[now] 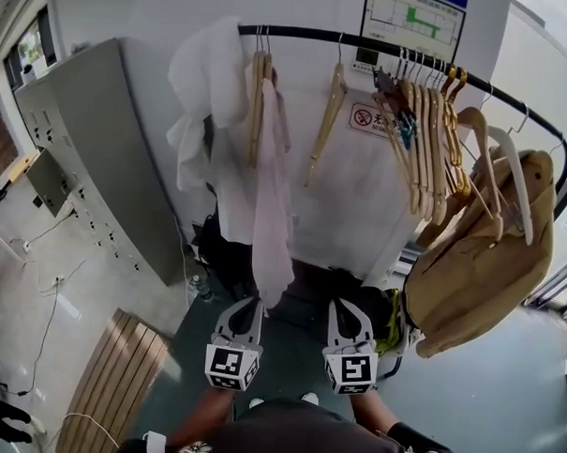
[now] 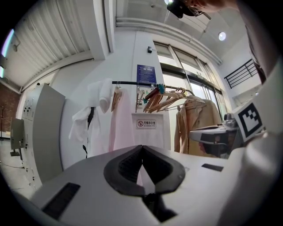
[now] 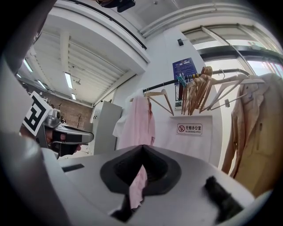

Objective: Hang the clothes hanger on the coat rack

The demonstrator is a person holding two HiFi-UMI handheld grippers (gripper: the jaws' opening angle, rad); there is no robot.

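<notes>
A black coat rack rail (image 1: 301, 31) runs across the white wall and curves down to the right. One bare wooden hanger (image 1: 328, 115) hangs near its middle, and several more wooden hangers (image 1: 428, 133) crowd together to the right. Other hangers carry a pink garment (image 1: 270, 202), a white garment (image 1: 207, 95) and a tan coat (image 1: 484, 262). My left gripper (image 1: 249, 305) and right gripper (image 1: 344, 306) sit side by side low in the head view, below the rail. Both point level at the rack. The left gripper (image 2: 142, 148) is shut with nothing in it, and so is the right gripper (image 3: 142, 148).
A grey metal cabinet (image 1: 89, 165) stands left of the rack. A slatted wooden board (image 1: 118, 373) lies on the floor at lower left. Dark bags (image 1: 228, 256) sit on the floor under the garments. A no-smoking sign (image 1: 367, 117) is on the wall.
</notes>
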